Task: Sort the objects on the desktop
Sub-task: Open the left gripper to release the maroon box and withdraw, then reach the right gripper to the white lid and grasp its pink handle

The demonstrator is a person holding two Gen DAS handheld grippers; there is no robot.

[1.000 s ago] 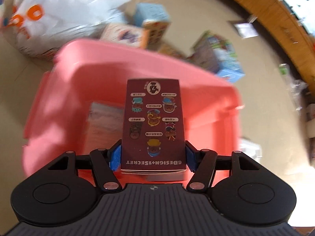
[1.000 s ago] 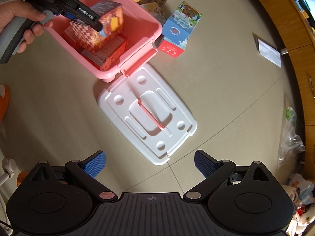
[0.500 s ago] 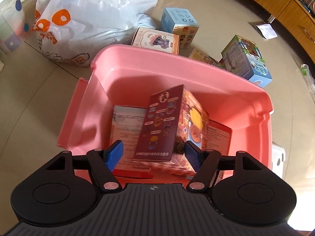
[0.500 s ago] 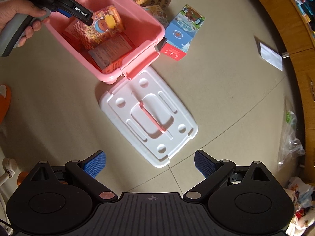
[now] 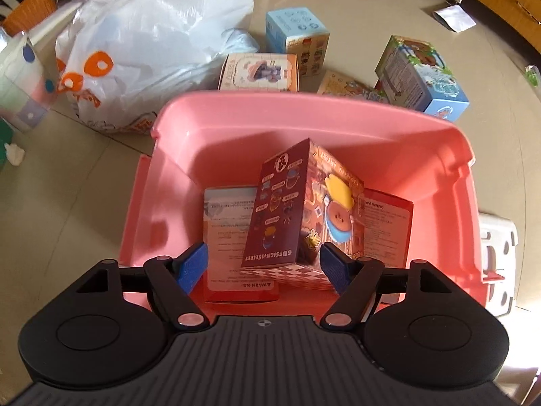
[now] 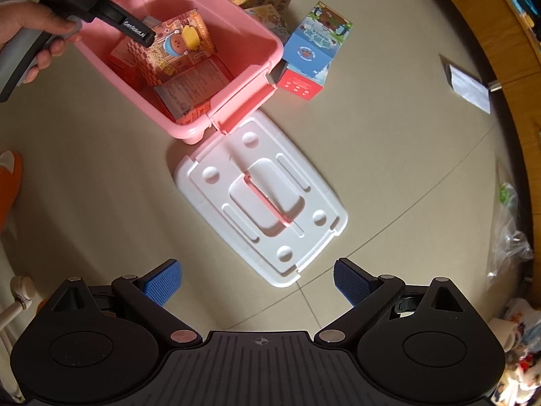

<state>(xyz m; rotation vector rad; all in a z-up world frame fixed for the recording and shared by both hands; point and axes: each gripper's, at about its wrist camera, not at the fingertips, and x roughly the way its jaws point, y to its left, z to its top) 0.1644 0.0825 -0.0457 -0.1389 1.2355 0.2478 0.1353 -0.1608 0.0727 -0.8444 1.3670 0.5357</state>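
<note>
A pink bin (image 5: 341, 128) (image 6: 216, 23) stands on the floor. A maroon toy box (image 5: 284, 209) (image 6: 175, 45) lies tilted inside it, on top of two flat red boxes (image 5: 230, 223). My left gripper (image 5: 263, 265) is open above the bin's near side, its pads apart from the maroon box. It also shows in the right wrist view (image 6: 135, 30), held by a hand. My right gripper (image 6: 255, 286) is open and empty above the floor, near the white bin lid (image 6: 260, 203).
Several toy boxes lie beyond the bin: a blue cube (image 5: 297, 44), an orange-trimmed box (image 5: 258, 72), a flat box (image 5: 351, 88), a blue bear box (image 5: 419, 74) (image 6: 314, 50). A white plastic bag (image 5: 142, 40) lies left. A wooden cabinet (image 6: 507, 27) runs along the right.
My left gripper opened and let go of the maroon box, which dropped into the bin and tipped. The left gripper has drawn back a little. The right gripper hardly moved.
</note>
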